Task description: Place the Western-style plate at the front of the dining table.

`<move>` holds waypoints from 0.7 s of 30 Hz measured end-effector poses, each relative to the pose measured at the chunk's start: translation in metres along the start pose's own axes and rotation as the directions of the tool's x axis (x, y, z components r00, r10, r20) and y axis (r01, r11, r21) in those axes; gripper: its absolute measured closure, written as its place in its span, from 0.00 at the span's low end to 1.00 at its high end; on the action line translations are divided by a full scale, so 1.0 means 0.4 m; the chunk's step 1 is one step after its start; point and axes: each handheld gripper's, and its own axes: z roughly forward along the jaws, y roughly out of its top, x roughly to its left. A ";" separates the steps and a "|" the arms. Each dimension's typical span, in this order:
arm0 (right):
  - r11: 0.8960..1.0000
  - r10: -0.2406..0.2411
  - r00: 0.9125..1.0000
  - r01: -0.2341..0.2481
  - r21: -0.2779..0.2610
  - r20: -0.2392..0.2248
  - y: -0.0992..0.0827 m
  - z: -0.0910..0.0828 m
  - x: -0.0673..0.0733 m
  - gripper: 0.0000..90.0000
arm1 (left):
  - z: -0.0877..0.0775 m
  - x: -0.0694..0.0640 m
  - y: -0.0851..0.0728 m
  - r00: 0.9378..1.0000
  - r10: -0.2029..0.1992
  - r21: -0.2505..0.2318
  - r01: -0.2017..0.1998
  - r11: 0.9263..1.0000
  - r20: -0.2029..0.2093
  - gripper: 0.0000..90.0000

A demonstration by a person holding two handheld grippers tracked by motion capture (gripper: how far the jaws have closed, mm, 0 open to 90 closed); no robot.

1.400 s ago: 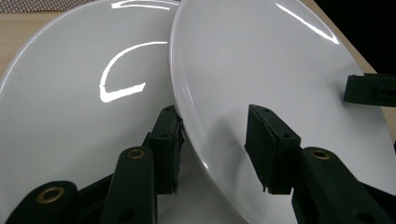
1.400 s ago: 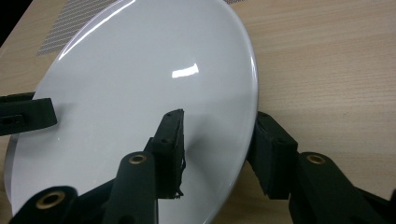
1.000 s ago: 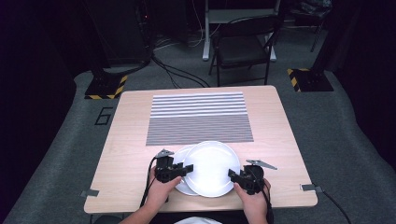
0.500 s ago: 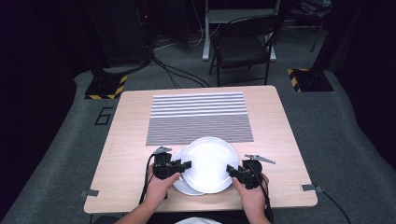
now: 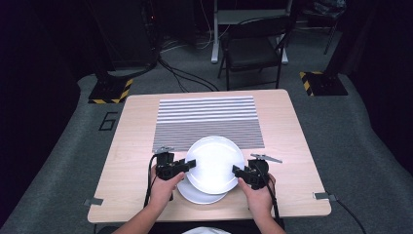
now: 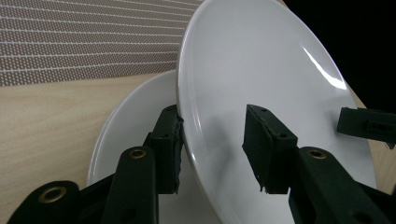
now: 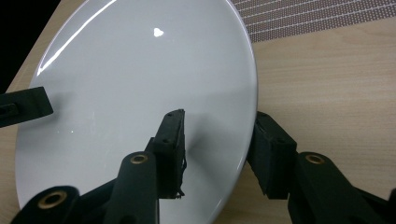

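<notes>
- The top plate (image 5: 215, 164) is white and round. It sits near the front edge of the table (image 5: 122, 161), about in the middle between the left and right edges.
- The top plate is held up off the table and tilted. You can see this in both gripper views.
- The left gripper (image 5: 189, 164) holds the top plate by its left rim. In the left gripper view, one jaw is under the rim and the other jaw is over the white face, so the gripper (image 6: 212, 149) is closed on the plate (image 6: 261, 70).
- The right gripper (image 5: 237, 171) holds the same plate by its right rim. In the right gripper view, one jaw is on the white face and the other is behind the rim, so this gripper (image 7: 217, 149) is closed on the plate (image 7: 140, 79) too.
- A bottom plate (image 5: 199, 196) is also white. It lies flat on the table, just under the top plate, and it pokes out toward the front edge.
- In the left gripper view the bottom plate (image 6: 130, 121) shows behind the raised one.
- A striped mat (image 5: 207, 117) lies on the table toward the back edge. The far rim of the top plate reaches over the mat's near edge.
- A hand (image 5: 161, 187) holds each gripper from the front edge.
</notes>
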 end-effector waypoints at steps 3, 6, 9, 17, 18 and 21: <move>1.000 -0.006 1.000 0.006 -0.003 -0.003 0.007 0.006 0.003 0.65 | -0.001 0.000 0.011 1.000 -0.009 -0.018 0.009 1.000 -0.008 0.64; 1.000 0.000 1.000 0.000 -0.002 0.000 0.014 0.011 0.007 0.65 | 0.000 0.003 0.018 1.000 -0.015 -0.030 0.015 0.999 -0.014 0.64; 1.000 -0.004 1.000 0.004 0.000 -0.003 0.021 0.015 0.010 0.65 | 0.001 0.006 0.024 1.000 -0.023 -0.034 0.023 0.999 -0.013 0.64; 1.000 -0.002 1.000 0.002 -0.015 -0.009 0.044 0.026 0.015 0.66 | 0.005 0.016 0.037 0.999 -0.049 -0.059 0.048 0.997 -0.018 0.65; 1.000 -0.004 1.000 0.004 -0.015 -0.009 0.047 0.028 0.015 0.66 | 0.005 0.018 0.038 0.998 -0.053 -0.060 0.051 0.997 -0.019 0.65; 1.000 -0.002 1.000 0.002 -0.020 -0.007 0.056 0.033 0.018 0.66 | 0.005 0.022 0.040 0.998 -0.063 -0.067 0.062 0.996 -0.022 0.66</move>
